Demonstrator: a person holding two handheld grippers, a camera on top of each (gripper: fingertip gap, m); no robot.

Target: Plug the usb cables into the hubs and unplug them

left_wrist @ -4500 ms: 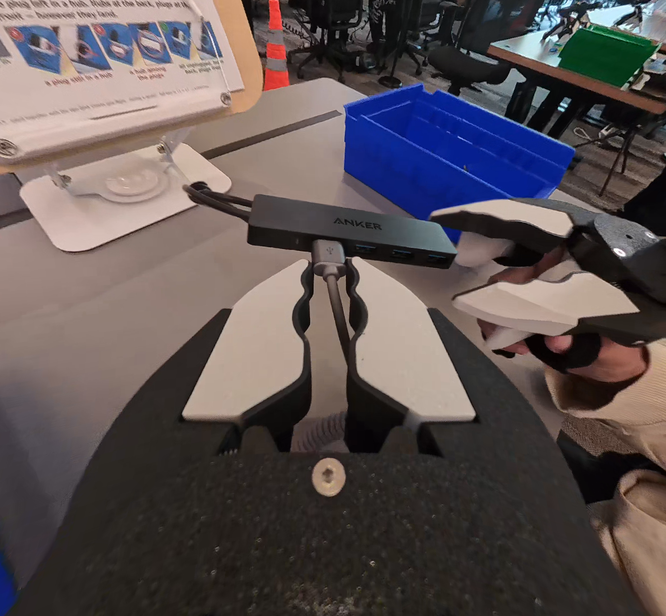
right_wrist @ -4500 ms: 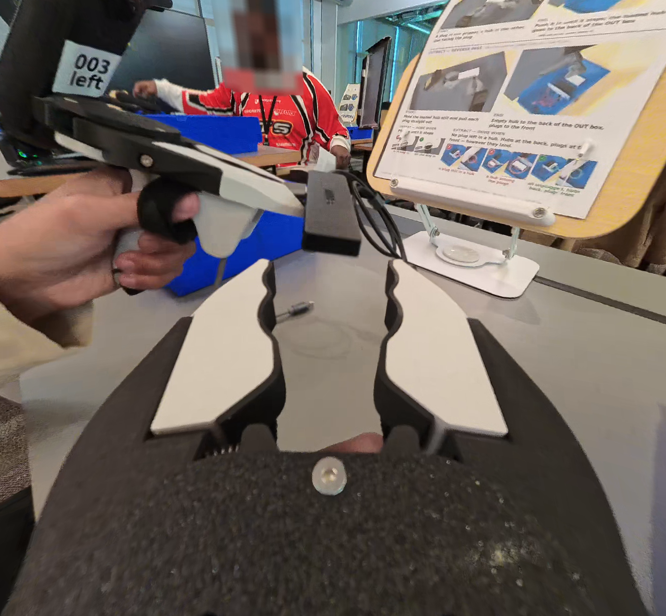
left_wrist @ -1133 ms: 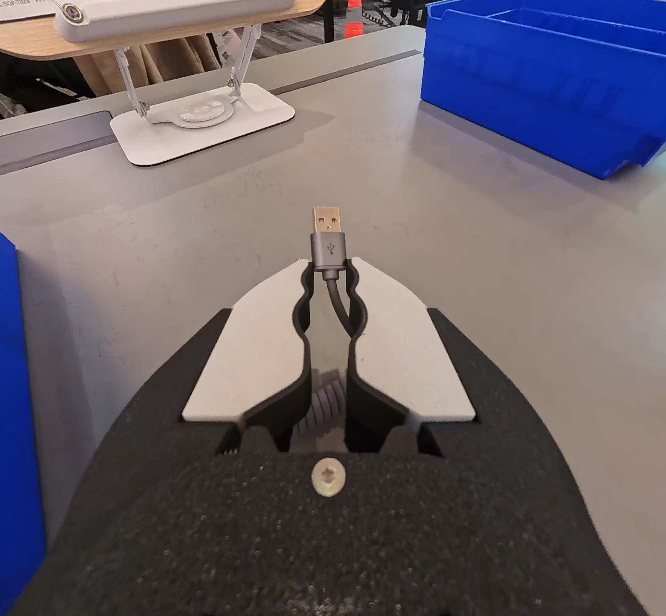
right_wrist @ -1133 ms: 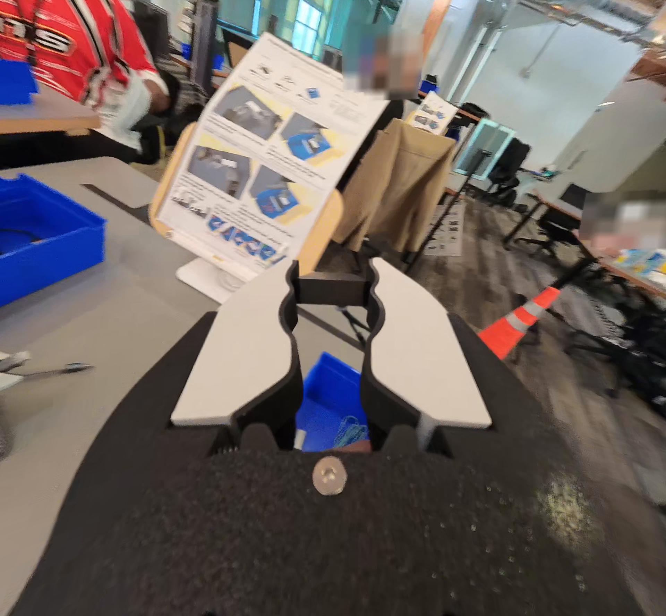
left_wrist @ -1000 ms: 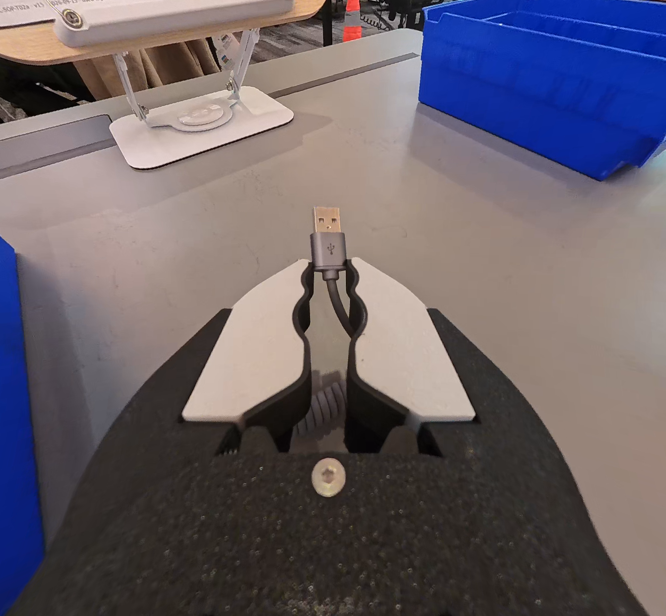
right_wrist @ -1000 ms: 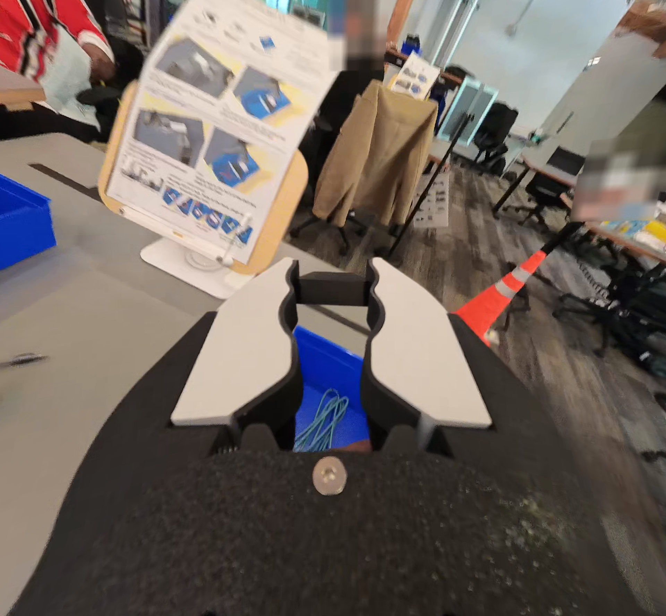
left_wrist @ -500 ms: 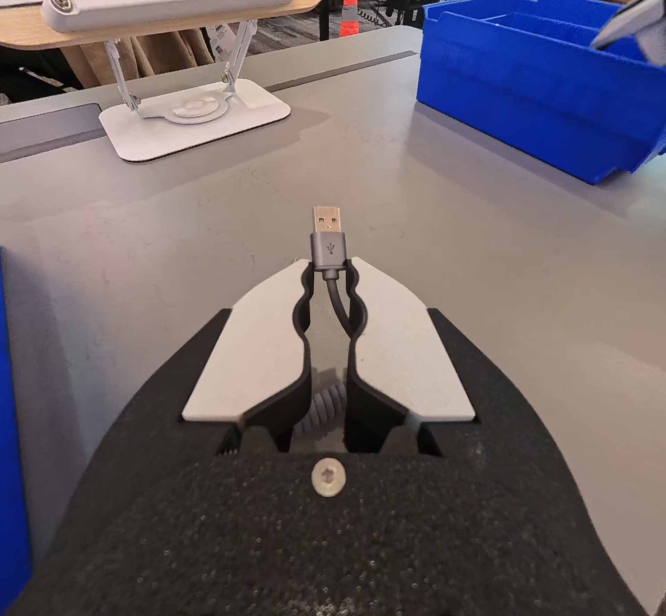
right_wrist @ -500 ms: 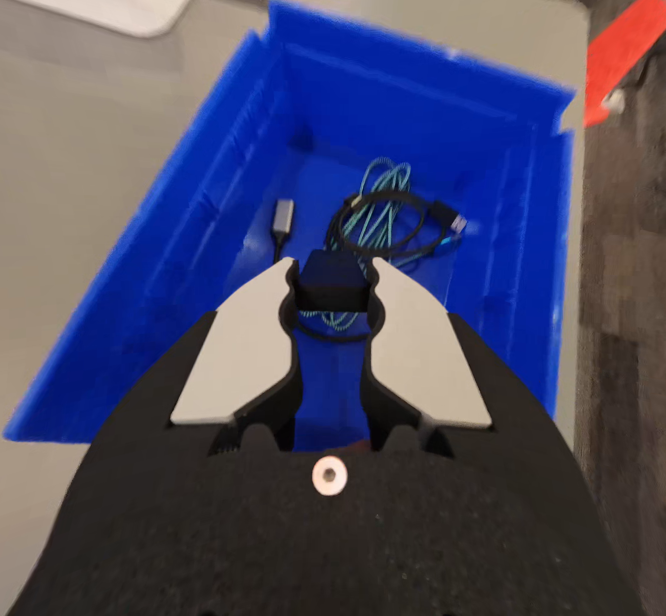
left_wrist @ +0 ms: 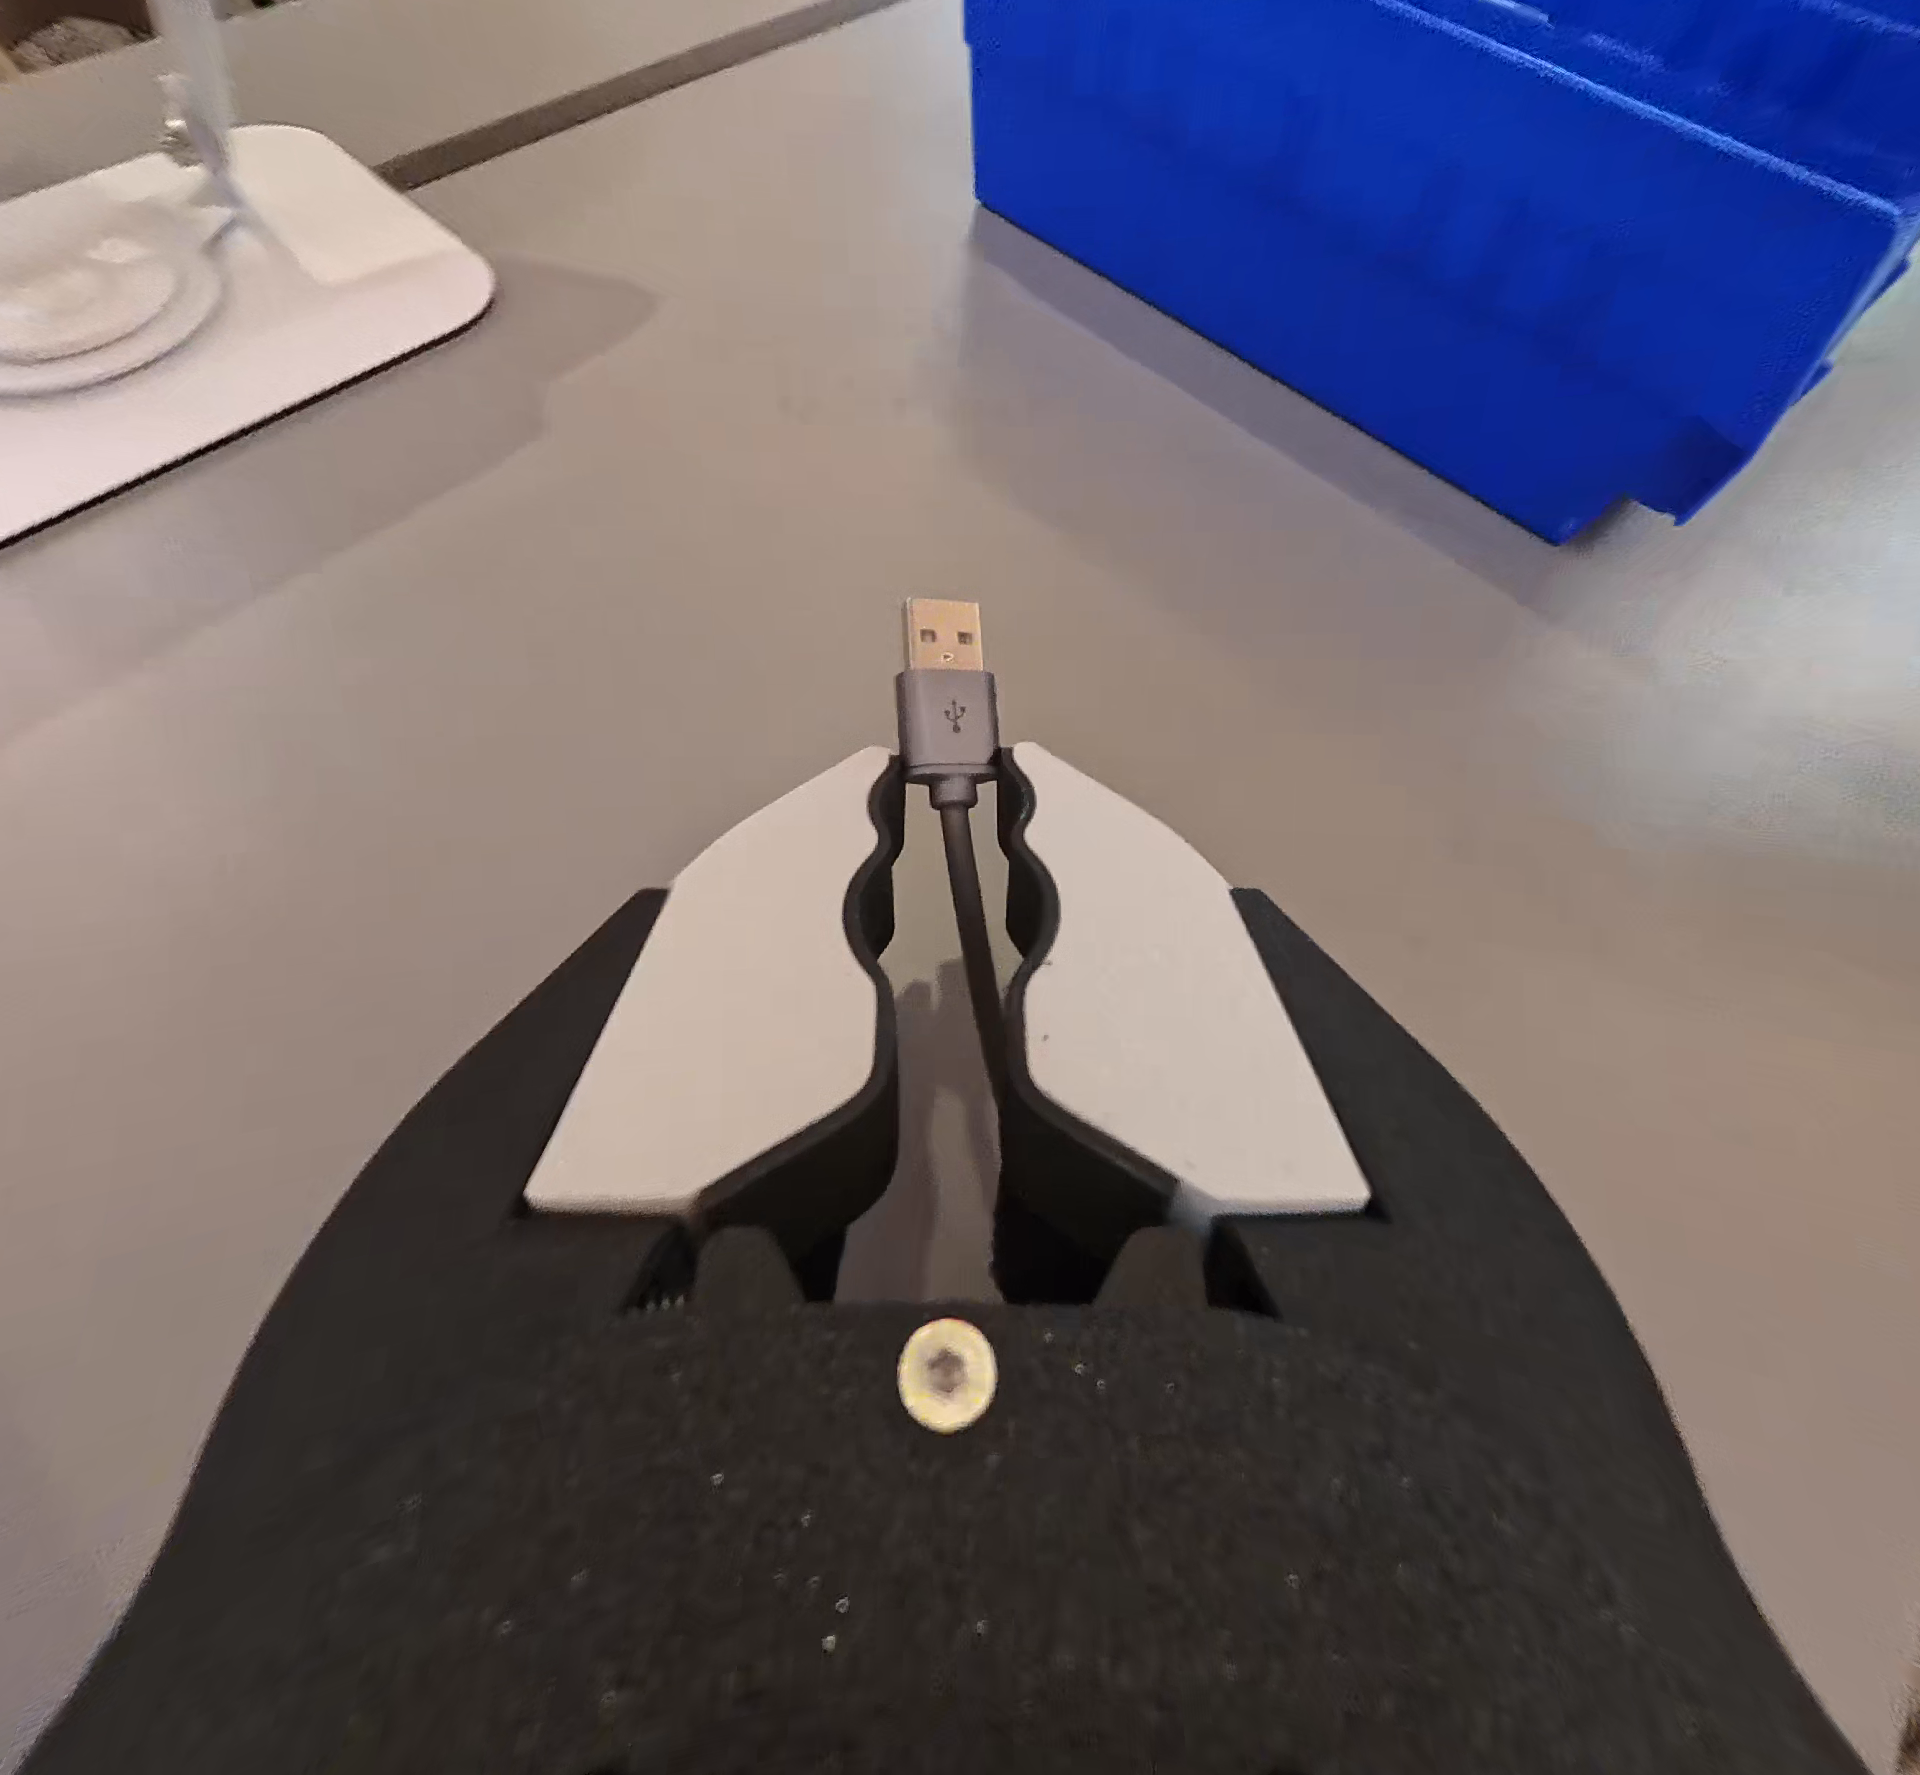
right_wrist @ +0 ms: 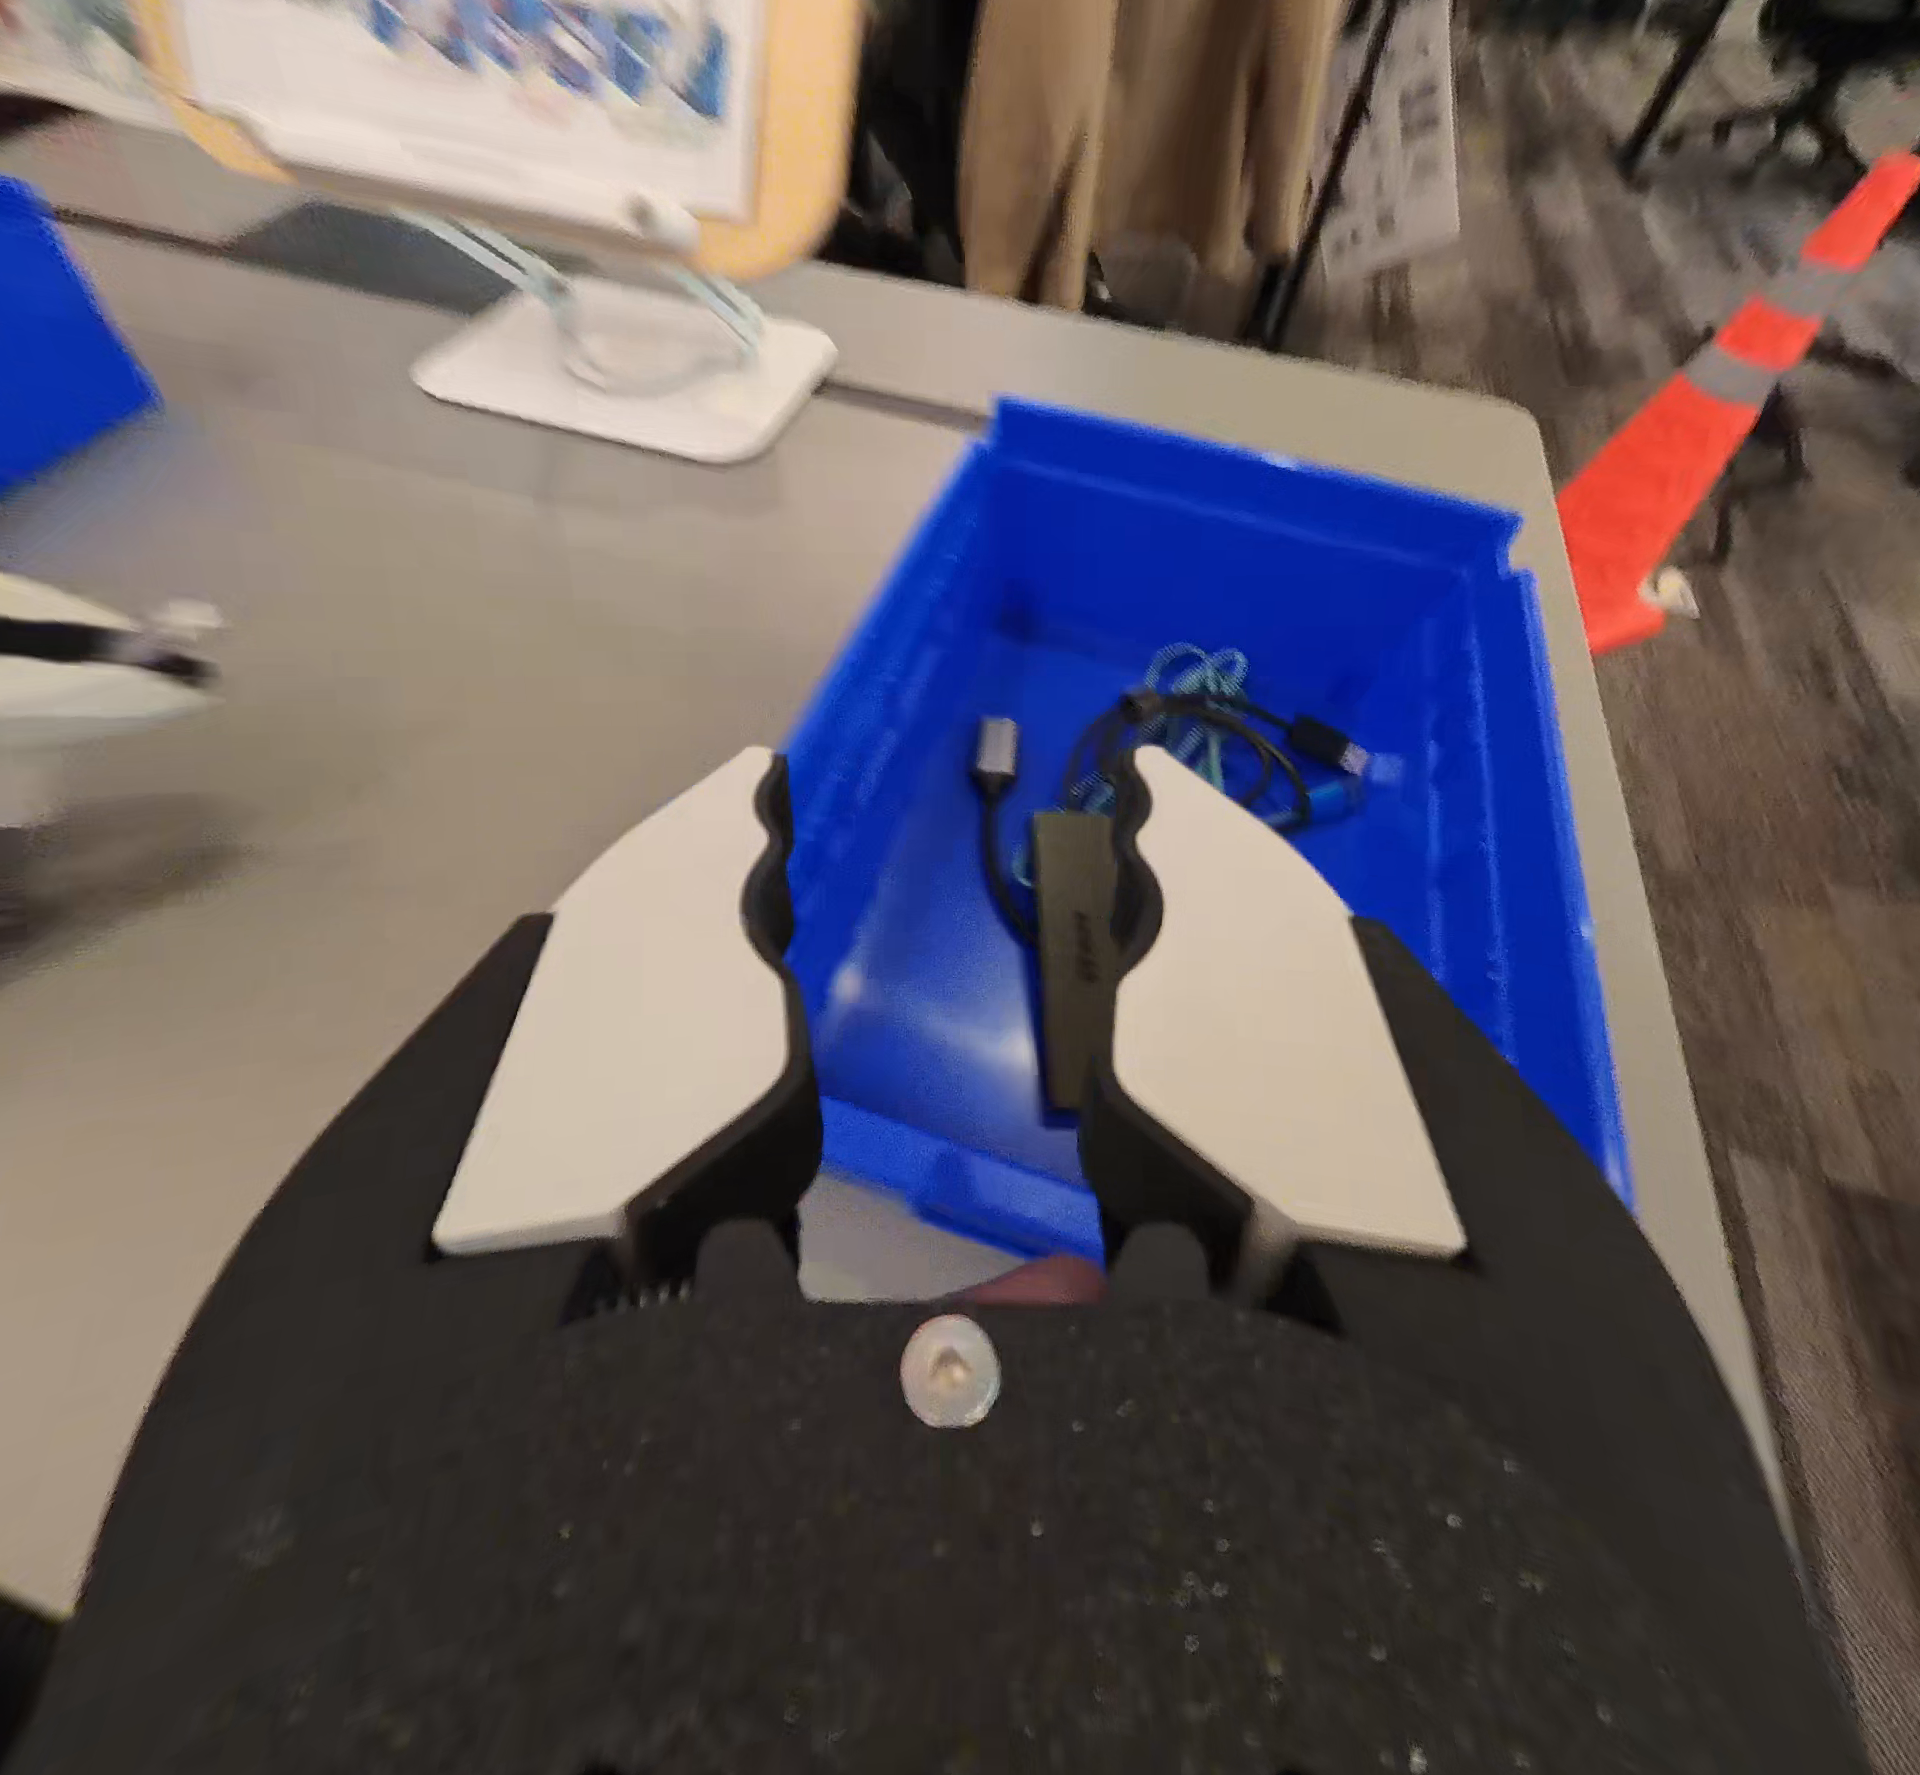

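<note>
1. The right gripper (right_wrist: 954, 769), clamped on the black hub (right_wrist: 1075, 946) half a second ago, now stands with its jaws spread and empty.
2. The hub now lies inside the blue bin (right_wrist: 1496, 790), beside coiled cables (right_wrist: 1195, 717) and a grey plug (right_wrist: 994, 746).
3. The left gripper (left_wrist: 951, 757) remains clamped on the USB plug (left_wrist: 945, 686), metal tip forward, above the grey table (left_wrist: 520, 634).
4. Left view has swung: the blue bin (left_wrist: 1455, 167) looms nearer, and the white stand base (left_wrist: 208, 291) sits far left.
</note>
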